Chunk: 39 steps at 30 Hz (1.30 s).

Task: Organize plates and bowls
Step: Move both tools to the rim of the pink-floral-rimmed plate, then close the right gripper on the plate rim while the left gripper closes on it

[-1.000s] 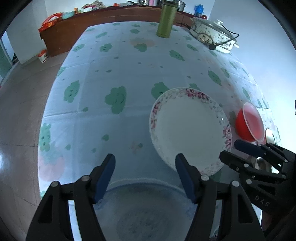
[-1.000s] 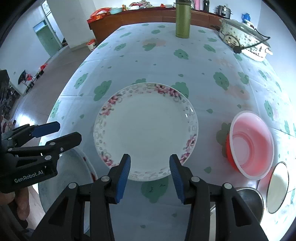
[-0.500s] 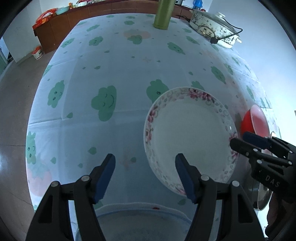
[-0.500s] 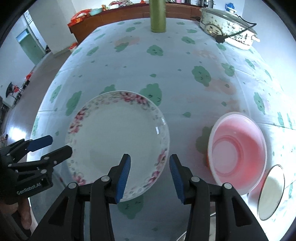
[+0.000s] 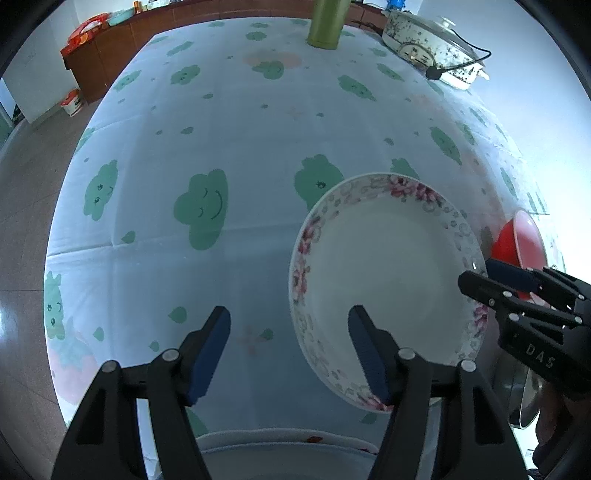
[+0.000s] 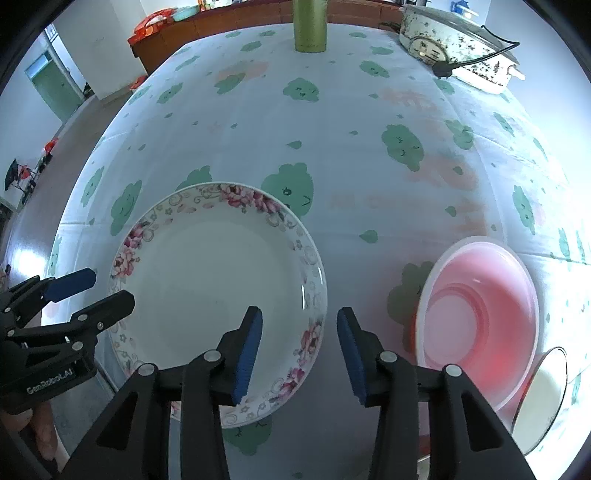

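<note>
A: Plastic tablecloth, pale blue, green smiley clouds, covers the whole table. Fold creases show. Floor at left is brown tile.

B: Room behind?

A: Brown wooden counter along the far wall with clutter on top, green door at left. On the far end of the table I see a green flask and a speckled electric cooker with a black cord.

B: Dishes?

A: Floral-rimmed plate lies flat near the table's front. Red bowl sits to its right, apart from it. A white bowl peeks in past that, at frame edge. Another pale dish rim sits under my left tool.

B: Grippers?

A: My left gripper straddles the plate's left rim, jaws closing, not gripping. My right gripper straddles the plate's right rim, jaws closing, pads not pressing either.
</note>
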Each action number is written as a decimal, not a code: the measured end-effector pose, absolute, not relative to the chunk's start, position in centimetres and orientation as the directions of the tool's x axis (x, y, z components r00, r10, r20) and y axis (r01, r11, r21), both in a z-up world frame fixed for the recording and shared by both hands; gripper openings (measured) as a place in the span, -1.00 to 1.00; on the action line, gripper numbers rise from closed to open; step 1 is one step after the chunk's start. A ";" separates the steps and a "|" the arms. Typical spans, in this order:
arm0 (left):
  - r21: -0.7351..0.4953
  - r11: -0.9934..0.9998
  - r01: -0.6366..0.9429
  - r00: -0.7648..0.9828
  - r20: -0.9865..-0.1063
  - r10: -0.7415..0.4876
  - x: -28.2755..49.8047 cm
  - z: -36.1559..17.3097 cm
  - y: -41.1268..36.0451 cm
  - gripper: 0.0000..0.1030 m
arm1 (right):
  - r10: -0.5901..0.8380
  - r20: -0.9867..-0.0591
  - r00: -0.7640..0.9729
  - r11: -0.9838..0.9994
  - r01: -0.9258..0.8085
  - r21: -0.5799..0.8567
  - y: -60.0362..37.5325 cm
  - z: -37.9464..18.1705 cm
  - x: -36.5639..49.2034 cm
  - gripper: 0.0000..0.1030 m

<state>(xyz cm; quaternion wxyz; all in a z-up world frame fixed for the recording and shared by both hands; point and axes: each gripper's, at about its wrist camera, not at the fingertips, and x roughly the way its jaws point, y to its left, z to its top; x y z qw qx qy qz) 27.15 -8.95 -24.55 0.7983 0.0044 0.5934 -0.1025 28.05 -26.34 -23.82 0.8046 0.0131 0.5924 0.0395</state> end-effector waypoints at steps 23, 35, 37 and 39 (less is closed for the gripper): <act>-0.106 0.976 0.191 0.240 -0.959 -0.151 27.8 -25.6 -9.5 -0.35 | 0.057 -0.966 0.251 0.998 -0.040 0.048 -26.2 -25.7 28.9 -0.51; -0.112 0.970 0.215 0.241 -0.957 -0.164 28.1 -25.6 -10.1 -0.64 | 0.066 -0.966 0.252 0.997 -0.044 0.057 -26.4 -25.6 29.1 -0.60; -0.103 0.971 0.214 0.246 -0.957 -0.156 28.0 -25.5 -10.1 -0.67 | 0.067 -0.966 0.250 0.997 -0.047 0.057 -26.4 -25.5 29.1 -0.60; -0.094 0.972 0.214 0.252 -0.956 -0.148 28.0 -25.5 -10.1 -0.70 | 0.067 -0.966 0.249 0.997 -0.049 0.057 -26.4 -25.5 29.1 -0.61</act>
